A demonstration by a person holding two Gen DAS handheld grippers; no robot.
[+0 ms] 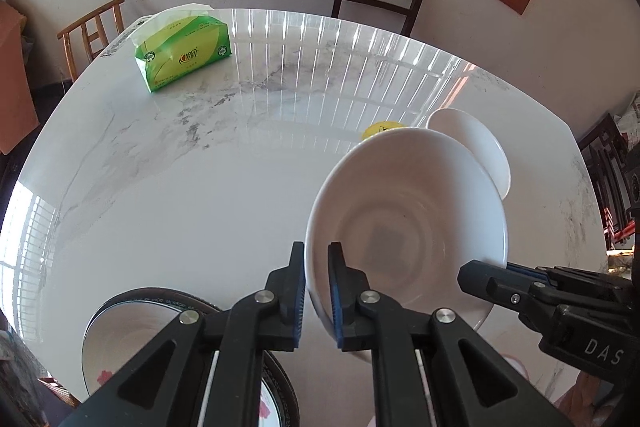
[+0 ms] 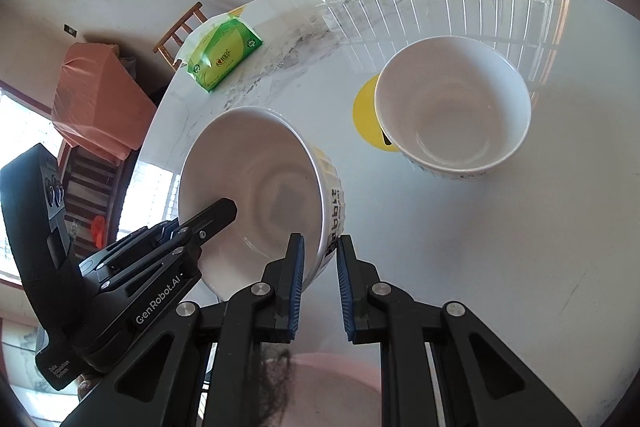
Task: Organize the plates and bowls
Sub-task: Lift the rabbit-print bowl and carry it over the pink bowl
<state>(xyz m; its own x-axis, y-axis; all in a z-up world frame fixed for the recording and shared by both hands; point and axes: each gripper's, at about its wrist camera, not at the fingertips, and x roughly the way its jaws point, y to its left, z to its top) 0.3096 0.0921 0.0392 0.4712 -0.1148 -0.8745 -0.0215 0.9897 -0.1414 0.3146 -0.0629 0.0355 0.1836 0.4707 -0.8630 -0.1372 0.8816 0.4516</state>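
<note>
- Gripping the near white bowl point(image 1: 404, 223) from both sides: left gripper point(image 1: 317, 289) jaws straddle its left rim, right gripper point(image 2: 320, 283) jaws straddle its right rim; bowl tilted, looks lifted off the marble table point(image 1: 180, 195), nothing in it
- Left wrist view only: dark-rimmed plates point(image 1: 120, 331) stacked at bottom left, red pattern inside
- Right wrist view only: second white bowl point(image 2: 452, 107) upright, holding nothing, partly over a yellow disc point(image 2: 364, 111)
- Green tissue pack point(image 1: 184, 51) at far left of the table
</note>
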